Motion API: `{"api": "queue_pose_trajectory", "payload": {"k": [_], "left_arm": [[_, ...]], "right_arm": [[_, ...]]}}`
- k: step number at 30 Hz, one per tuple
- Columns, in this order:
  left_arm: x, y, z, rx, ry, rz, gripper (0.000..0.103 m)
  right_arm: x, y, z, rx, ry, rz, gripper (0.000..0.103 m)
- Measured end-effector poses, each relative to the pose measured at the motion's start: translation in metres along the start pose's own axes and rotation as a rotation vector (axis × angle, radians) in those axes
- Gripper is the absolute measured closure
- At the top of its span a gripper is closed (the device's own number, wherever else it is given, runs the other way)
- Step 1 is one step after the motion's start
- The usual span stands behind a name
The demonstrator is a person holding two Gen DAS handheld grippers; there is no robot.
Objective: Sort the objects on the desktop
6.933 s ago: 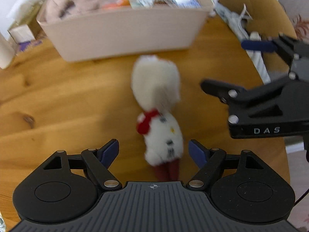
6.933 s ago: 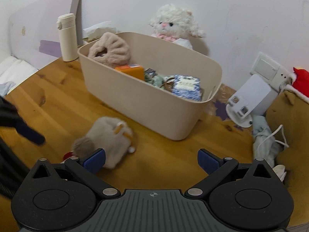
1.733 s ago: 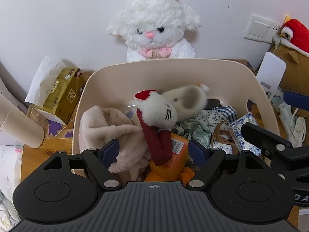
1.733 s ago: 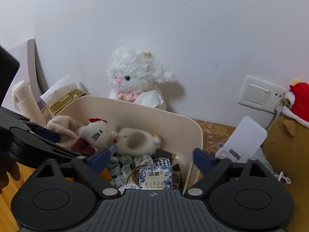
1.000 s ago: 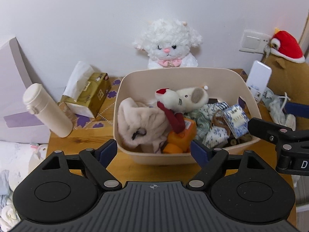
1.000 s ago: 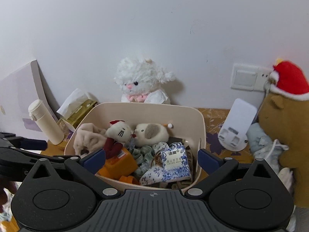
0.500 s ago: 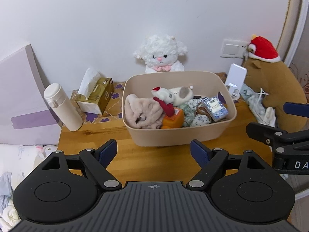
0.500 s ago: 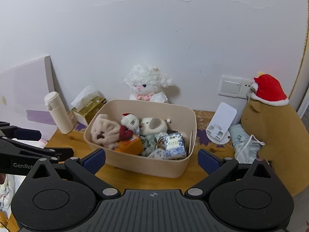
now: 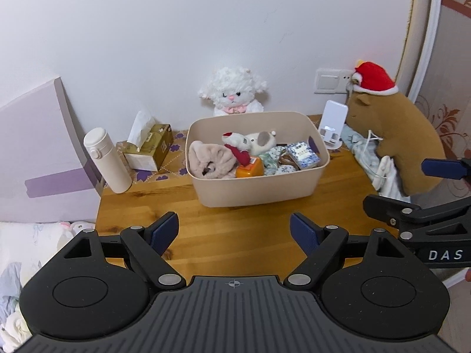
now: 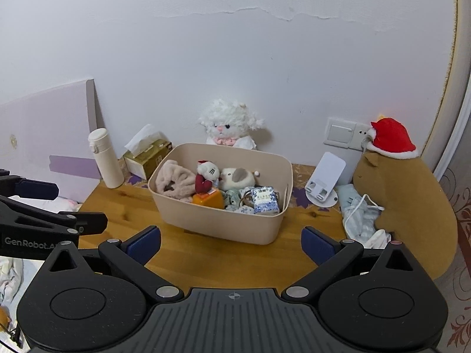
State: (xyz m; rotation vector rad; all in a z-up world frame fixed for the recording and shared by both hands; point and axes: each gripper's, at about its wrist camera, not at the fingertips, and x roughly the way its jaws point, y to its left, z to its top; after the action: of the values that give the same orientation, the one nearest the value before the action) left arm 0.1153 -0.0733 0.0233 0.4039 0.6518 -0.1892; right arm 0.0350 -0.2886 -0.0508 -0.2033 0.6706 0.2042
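Beige bin: set on the wooden table, well ahead of both grippers and clear of them.
Bin contents: a white plush with red scarf is laid on top beside a grey-eared plush; a pink fluffy item, an orange pack and a blue-patterned packet are packed around them.
Left gripper: held over the near table edge, jaws spread wide, nothing between them.
Right gripper: likewise spread wide and empty, raised in front of the bin.
Behind the bin: a white lamb toy is propped against the wall.
Left side: a white flask and tissue box are stood together.
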Motion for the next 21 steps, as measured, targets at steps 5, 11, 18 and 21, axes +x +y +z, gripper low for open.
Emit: {"api": "queue_pose_trajectory", "payload": {"k": [5, 11, 18, 21], "left_arm": [[-0.027, 0.003, -0.015, 0.001, -0.019, -0.001, 0.019], [-0.054, 0.007, -0.037, 0.014, -0.006, -0.017, 0.019], [-0.078, 0.017, -0.066, 0.004, -0.008, -0.009, 0.019], [-0.087, 0.021, -0.075, 0.009, -0.003, -0.017, 0.019]], "right_arm": [[-0.022, 0.010, -0.012, -0.009, -0.009, -0.014, 0.000], [-0.046, 0.019, -0.030, 0.008, -0.009, 0.000, 0.000], [-0.071, 0.026, -0.052, 0.029, 0.004, 0.019, 0.000], [-0.079, 0.026, -0.061, 0.046, 0.014, 0.017, 0.000]]}}
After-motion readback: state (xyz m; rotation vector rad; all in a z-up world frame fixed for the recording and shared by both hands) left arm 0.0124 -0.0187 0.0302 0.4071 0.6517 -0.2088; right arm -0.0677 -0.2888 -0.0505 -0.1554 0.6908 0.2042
